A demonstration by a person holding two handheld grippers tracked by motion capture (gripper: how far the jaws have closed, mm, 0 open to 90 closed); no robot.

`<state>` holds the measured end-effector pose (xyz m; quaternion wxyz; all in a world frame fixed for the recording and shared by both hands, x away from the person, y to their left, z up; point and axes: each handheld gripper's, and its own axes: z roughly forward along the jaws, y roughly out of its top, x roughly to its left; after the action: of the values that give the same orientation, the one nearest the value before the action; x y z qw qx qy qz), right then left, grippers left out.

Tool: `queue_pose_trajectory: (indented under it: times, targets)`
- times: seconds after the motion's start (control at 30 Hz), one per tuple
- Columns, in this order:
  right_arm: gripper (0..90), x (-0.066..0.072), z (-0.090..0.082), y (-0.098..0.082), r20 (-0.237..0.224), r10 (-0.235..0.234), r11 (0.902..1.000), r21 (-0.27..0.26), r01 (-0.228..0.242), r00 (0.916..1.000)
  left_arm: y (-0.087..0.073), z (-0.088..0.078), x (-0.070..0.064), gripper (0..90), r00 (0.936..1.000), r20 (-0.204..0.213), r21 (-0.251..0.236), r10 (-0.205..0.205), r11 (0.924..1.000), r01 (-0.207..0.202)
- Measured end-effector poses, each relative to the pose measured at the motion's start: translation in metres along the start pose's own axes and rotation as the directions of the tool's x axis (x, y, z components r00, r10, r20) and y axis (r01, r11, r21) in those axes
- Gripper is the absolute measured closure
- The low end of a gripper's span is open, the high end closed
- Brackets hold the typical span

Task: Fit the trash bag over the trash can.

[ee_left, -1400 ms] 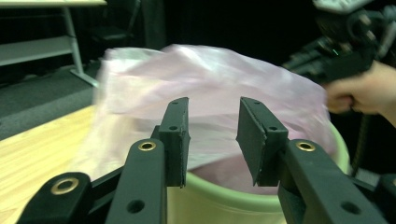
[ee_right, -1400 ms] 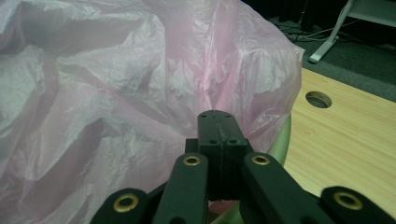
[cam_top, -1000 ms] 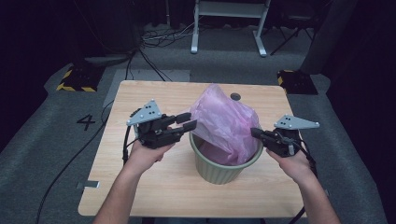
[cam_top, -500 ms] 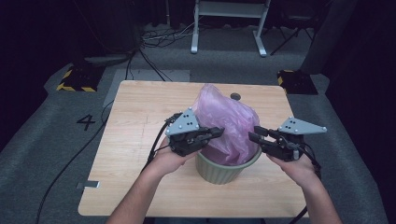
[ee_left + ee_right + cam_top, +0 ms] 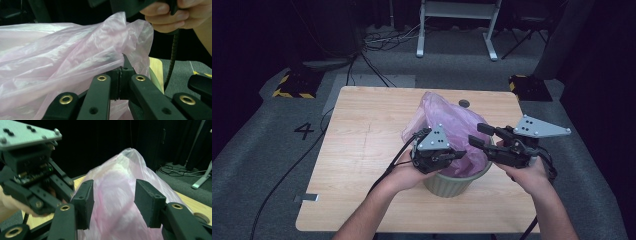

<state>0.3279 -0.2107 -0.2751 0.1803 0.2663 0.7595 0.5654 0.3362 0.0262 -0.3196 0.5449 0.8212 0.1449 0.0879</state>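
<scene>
Pink bag (image 5: 447, 130) film is pinched in the left gripper (image 5: 121, 75), while the right gripper (image 5: 482, 136), jaws just parting, stands beside it.

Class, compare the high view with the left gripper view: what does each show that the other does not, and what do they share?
High view alone: the light wooden table as a whole, the green round bin under the bag, and the right gripper with its jaws apart, just opened, beside the bag.

Left gripper view alone: close up, the left gripper has its jaws shut on a fold of the film.

Shared: the thin pink plastic bag, and the person's right hand.
</scene>
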Motion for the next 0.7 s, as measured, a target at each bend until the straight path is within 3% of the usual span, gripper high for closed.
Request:
queue_pose_trajectory:
  times: [0.13, 0.2, 0.4, 0.43, 0.47, 0.5, 0.53, 0.57, 0.6, 0.7]
  targets:
    - [50.1, 0.003, 0.007, 0.005, -0.013, -0.008, 0.9999, 0.015, 0.008, 0.9999, 0.001, 0.002, -0.003, 88.7, 0.9999, -0.011, 0.005, 0.005, 1.0000, -0.005]
    - [50.2, 0.009, 0.011, 0.007, -0.043, -0.021, 0.9995, 0.025, 0.022, 0.9989, 0.002, 0.000, -0.002, 88.5, 0.9999, -0.014, -0.004, -0.002, 1.0000, 0.002]
    - [53.5, 0.010, 0.014, 0.005, -0.026, -0.020, 0.9985, 0.051, 0.022, 0.9995, 0.001, -0.001, -0.001, 88.4, 0.9999, -0.014, -0.009, -0.006, 0.9999, 0.006]
    - [59.2, 0.008, 0.016, 0.003, -0.023, -0.012, 0.9977, 0.066, 0.014, 0.9997, 0.001, -0.002, -0.001, 88.4, 0.9999, -0.009, -0.014, -0.011, 0.9999, 0.011]
    - [59.2, 0.008, 0.016, 0.003, -0.023, -0.012, 0.9977, 0.066, 0.014, 0.9997, 0.001, -0.002, -0.001, 88.3, 0.9999, -0.009, -0.014, -0.011, 0.9999, 0.011]
    - [73.0, 0.005, 0.017, 0.001, -0.030, -0.003, 0.9966, 0.082, 0.005, 0.9995, 0.001, -0.003, -0.001, 88.3, 0.9998, -0.014, -0.018, -0.014, 0.9997, 0.014]
    - [73.0, 0.005, 0.017, 0.001, -0.030, -0.003, 0.9966, 0.082, 0.005, 0.9995, 0.001, -0.003, -0.001, 88.0, 0.9998, -0.014, -0.018, -0.014, 0.9997, 0.014]
    - [85.6, 0.005, 0.018, -0.001, -0.005, -0.001, 0.9960, 0.090, 0.002, 1.0000, 0.001, -0.003, -0.001, 88.0, 0.9998, -0.011, -0.018, -0.016, 0.9997, 0.016]
    - [89.6, 0.004, 0.018, -0.002, 0.005, -0.008, 0.9963, 0.086, 0.007, 1.0000, 0.001, -0.003, 0.000, 87.9, 0.9998, -0.012, -0.018, -0.015, 0.9997, 0.015]
    - [90.0, 0.003, 0.016, -0.004, 0.020, -0.017, 0.9965, 0.082, 0.015, 0.9997, -0.001, -0.004, 0.000, 87.4, 0.9997, -0.006, -0.018, -0.022, 0.9996, 0.022]
